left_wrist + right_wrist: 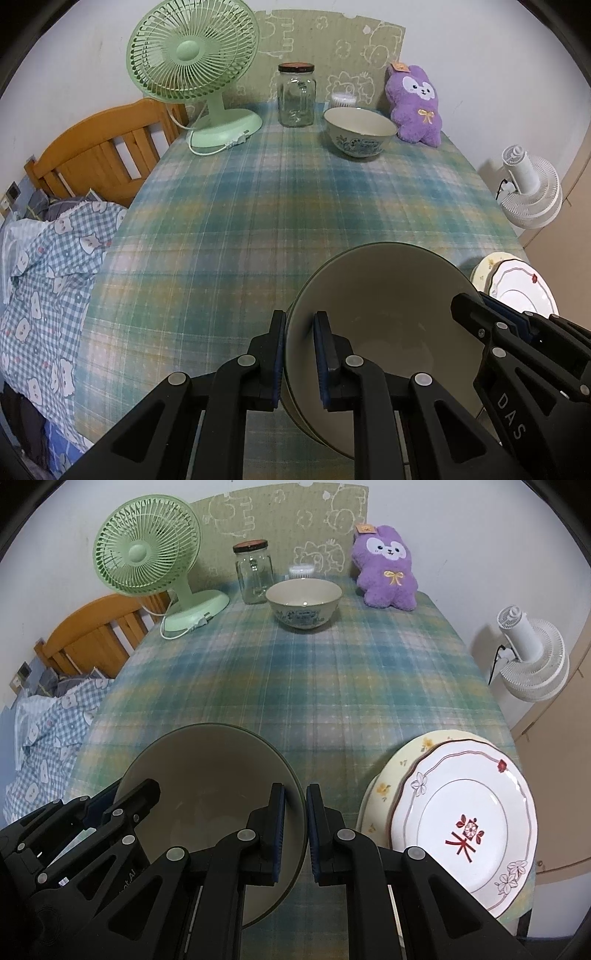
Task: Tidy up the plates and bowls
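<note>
- You are mid-carry with the large grey bowl (384, 295), held at the near end of the table (258, 206); judging by the task, it belongs with the patterned bowl (360, 131) at the far end
- The left gripper (300, 354) has its jaws pinching the bowl's left rim, one finger outside the wall and one inside
- The right gripper (294, 830) straddles the opposite, right rim the same way, jaws closed onto the wall
- Both grippers point forward along the table, roughly level, with the bowl tipped a little toward you; whether its base touches the cloth is hidden
- Two stacked plates (461, 819) sit near right, just beside the bowl
- Next, you likely move both hands together toward the far bowl, keeping even pressure so the rim does not slip
</note>
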The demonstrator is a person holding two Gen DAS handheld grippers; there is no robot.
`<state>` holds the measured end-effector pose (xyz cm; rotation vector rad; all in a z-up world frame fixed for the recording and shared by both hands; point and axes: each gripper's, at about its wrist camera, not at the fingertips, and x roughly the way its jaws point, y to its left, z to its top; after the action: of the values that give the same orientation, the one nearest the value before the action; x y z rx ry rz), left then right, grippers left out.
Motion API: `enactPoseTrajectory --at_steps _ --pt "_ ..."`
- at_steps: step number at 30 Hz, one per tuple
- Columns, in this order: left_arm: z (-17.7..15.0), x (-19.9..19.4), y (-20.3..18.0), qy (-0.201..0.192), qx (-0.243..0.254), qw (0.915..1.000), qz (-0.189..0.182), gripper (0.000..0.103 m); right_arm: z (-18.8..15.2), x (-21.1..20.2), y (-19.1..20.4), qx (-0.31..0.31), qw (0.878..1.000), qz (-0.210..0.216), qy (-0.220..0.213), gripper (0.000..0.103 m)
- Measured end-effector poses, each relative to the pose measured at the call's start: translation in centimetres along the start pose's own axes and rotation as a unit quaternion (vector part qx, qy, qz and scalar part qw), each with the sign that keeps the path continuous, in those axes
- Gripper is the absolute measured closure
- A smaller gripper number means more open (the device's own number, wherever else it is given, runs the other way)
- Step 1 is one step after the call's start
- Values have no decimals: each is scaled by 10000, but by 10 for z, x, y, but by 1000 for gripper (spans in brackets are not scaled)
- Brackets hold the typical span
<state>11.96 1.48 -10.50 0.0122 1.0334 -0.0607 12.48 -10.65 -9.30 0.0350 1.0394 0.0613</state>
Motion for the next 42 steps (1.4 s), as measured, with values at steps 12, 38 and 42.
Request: enactPoseTrajectory --at_steps 12,38,42 --pt "-4 16 8 151 51 9999 59 91 -3 20 8 -21 9998 37 183 89" --pt "1 4 5 76 239 9997 -70 58 3 9 11 -332 9991 -3 257 88" --pt "2 -5 3 -8 230 9997 -45 46 7 -1 12 -444 9988 42 178 88"
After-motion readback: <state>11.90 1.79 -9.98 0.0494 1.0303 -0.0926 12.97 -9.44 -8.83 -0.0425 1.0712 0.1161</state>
